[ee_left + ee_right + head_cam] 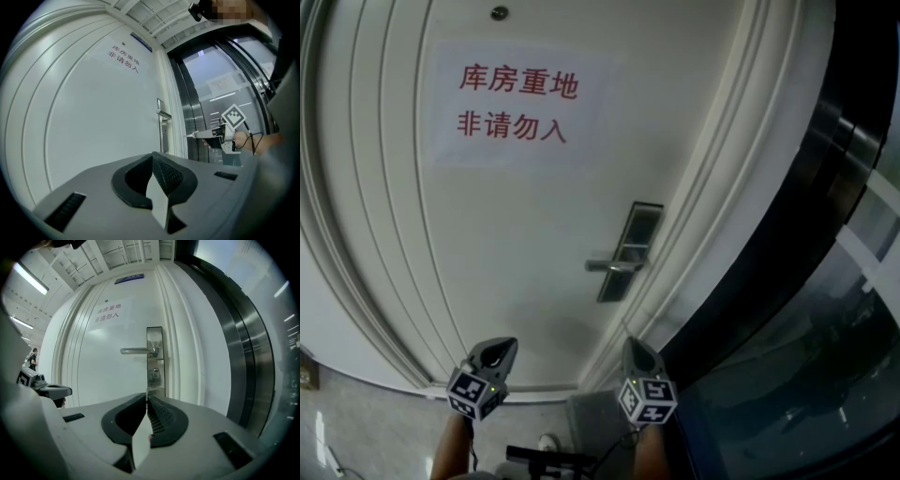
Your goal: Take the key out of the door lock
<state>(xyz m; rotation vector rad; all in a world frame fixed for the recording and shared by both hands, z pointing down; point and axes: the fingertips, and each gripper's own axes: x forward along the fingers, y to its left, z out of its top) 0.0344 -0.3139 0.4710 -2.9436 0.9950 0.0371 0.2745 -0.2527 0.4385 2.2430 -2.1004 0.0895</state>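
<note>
On the white door is a steel lock plate with a lever handle. In the right gripper view the keyhole below the handle shows a bare dark slot. My right gripper is held low, well back from the plate, and is shut. A thin light sliver that looks like the key pokes out of its tips. From the left gripper view it shows as a silver point. My left gripper is shut with nothing in it, level with the right gripper.
A paper sign with red characters is stuck on the door. A dark metal and glass frame runs along the door's right side. A person stands far off to the left. Grey floor lies below.
</note>
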